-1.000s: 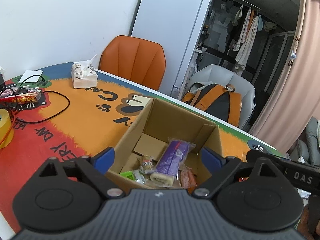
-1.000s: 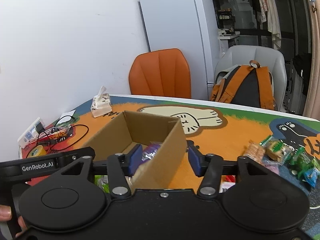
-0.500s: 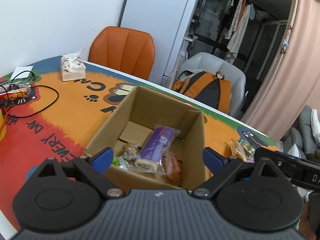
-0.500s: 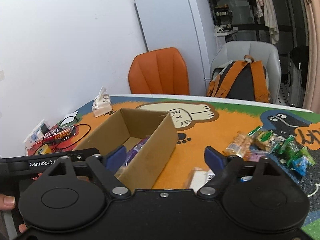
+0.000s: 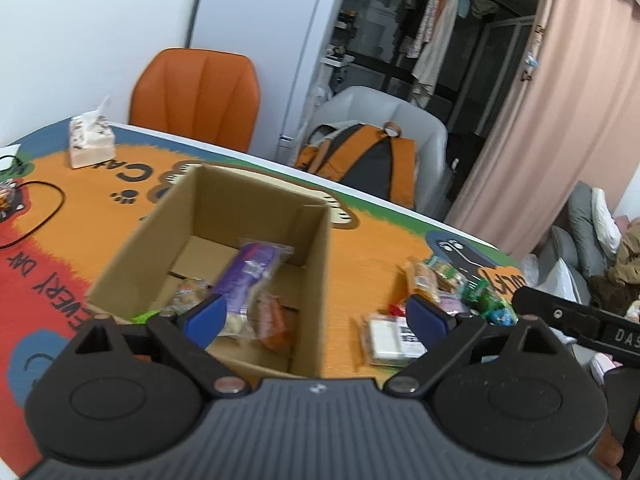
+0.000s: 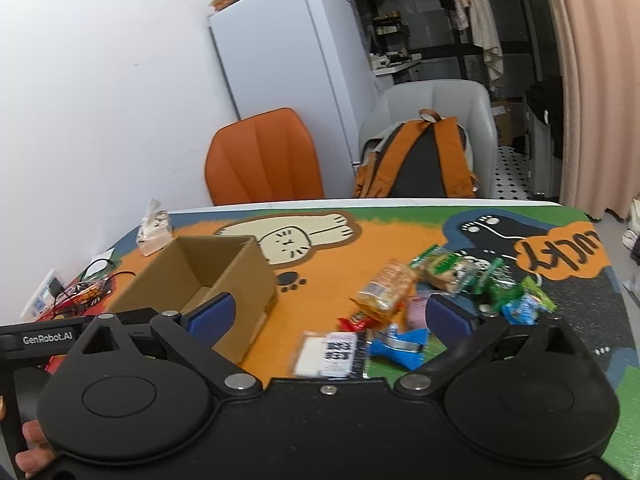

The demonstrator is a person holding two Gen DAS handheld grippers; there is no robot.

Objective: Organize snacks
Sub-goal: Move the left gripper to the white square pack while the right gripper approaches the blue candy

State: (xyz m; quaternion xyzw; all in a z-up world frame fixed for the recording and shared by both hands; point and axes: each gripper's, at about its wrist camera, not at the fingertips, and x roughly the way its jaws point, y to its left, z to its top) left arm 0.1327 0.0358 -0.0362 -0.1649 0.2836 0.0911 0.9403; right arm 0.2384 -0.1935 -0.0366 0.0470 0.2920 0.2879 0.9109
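An open cardboard box (image 5: 316, 240) stands on the table and also shows in the right wrist view (image 6: 248, 276). Inside lie a purple-wrapped roll (image 5: 248, 276), an orange packet (image 5: 272, 320) and other small snacks. A pile of loose snacks (image 6: 452, 276) lies to the box's right, with a white packet (image 6: 328, 354), a blue packet (image 6: 400, 346) and an orange cracker packet (image 6: 384, 286). My left gripper (image 5: 316, 316) is open and empty above the box's right wall. My right gripper (image 6: 332, 314) is open and empty above the loose snacks.
A tissue pack (image 5: 90, 144) sits at the table's far left, with a black cable (image 5: 44, 216) near it. An orange chair (image 5: 196, 96) and a grey chair with a backpack (image 5: 368, 164) stand behind the table. A white fridge (image 6: 288, 80) is at the back.
Both grippers have swung right, from over the box toward the loose snack pile. The right gripper's jaws have opened wider off the box wall. The box contents are unchanged.
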